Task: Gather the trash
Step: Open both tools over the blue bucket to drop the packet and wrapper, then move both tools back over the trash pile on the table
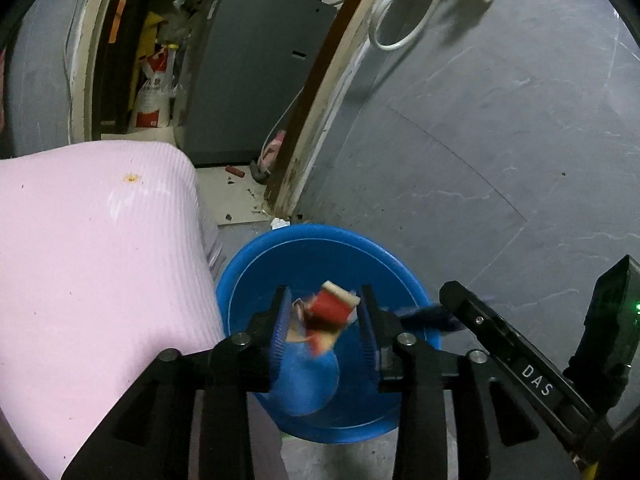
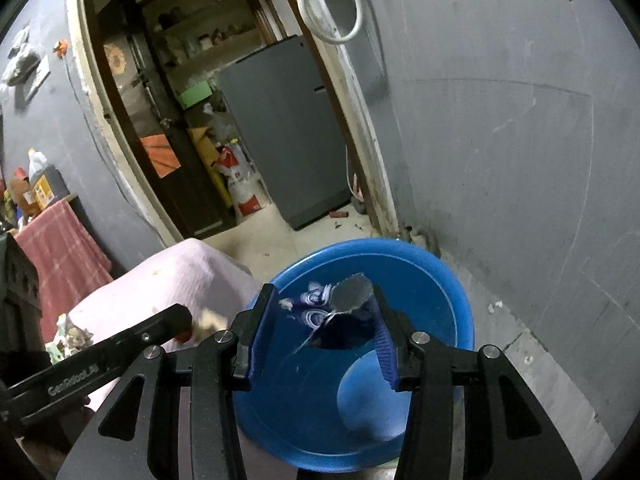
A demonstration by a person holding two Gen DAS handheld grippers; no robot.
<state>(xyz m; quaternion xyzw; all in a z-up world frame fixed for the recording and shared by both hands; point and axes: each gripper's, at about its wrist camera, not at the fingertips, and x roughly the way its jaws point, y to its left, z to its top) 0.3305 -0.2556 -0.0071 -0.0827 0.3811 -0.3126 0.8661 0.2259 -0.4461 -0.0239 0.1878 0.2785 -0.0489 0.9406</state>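
Trash rides over the blue basin (image 1: 256, 280): a red wrapper (image 1: 330, 312) sits loose between the spread left hand-held gripper (image 1: 324, 320), a dark blue packet (image 2: 344, 320) pinched in the right hand-held gripper (image 2: 326, 320), presumably poised for dropping in.

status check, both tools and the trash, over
Left tool over blue basin, red wrapper between its fingers. Right tool holds dark blue wrapper. Nothing blocking.

red wrapper (image 1: 334, 307) (blurred) sits between the left gripper's (image 1: 324, 320) parted fingers above a blue basin (image 1: 256, 268).
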